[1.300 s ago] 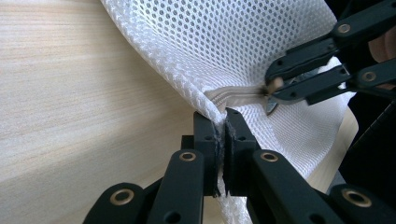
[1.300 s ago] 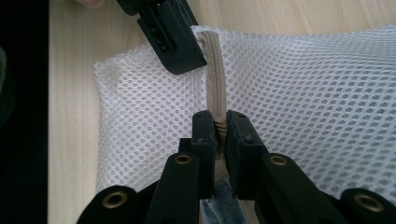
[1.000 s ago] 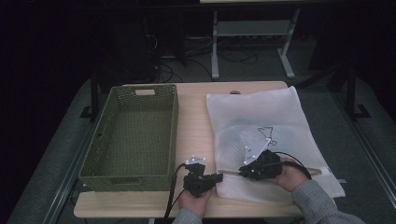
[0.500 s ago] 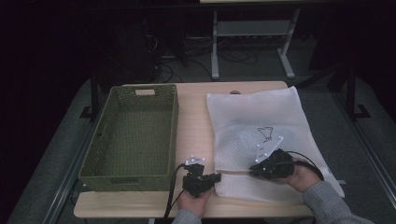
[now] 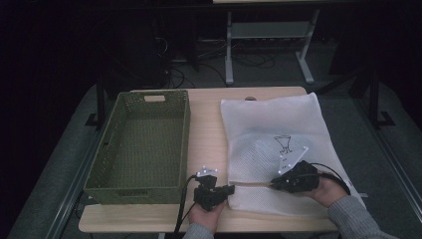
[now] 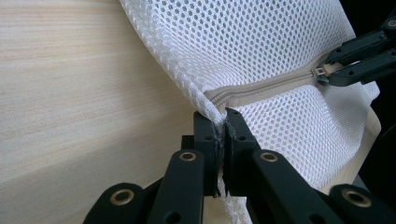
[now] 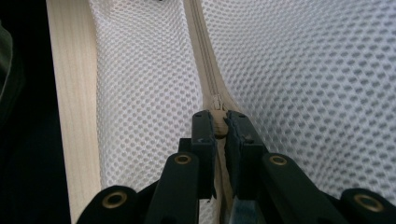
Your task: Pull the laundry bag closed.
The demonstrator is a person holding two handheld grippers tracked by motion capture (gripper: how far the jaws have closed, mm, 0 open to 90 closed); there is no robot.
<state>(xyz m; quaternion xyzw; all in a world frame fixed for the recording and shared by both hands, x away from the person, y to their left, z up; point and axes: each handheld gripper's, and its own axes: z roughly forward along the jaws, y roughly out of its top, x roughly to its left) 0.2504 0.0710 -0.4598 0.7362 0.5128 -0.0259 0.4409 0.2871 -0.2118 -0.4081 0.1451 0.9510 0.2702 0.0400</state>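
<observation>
Right gripper (image 5: 273,185), clamped on the zipper pull (image 7: 218,101), now farther right along the mesh bag (image 5: 271,124); left gripper (image 5: 231,189) pinching its corner.

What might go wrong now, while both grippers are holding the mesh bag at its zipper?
1. The left gripper pinches only the corner of the mesh bag; the fabric may slip out when pulled.
2. The right gripper holds the small zipper pull by its tip, so it may lose it.
3. The zipper bends, so the slider may jam.
</observation>
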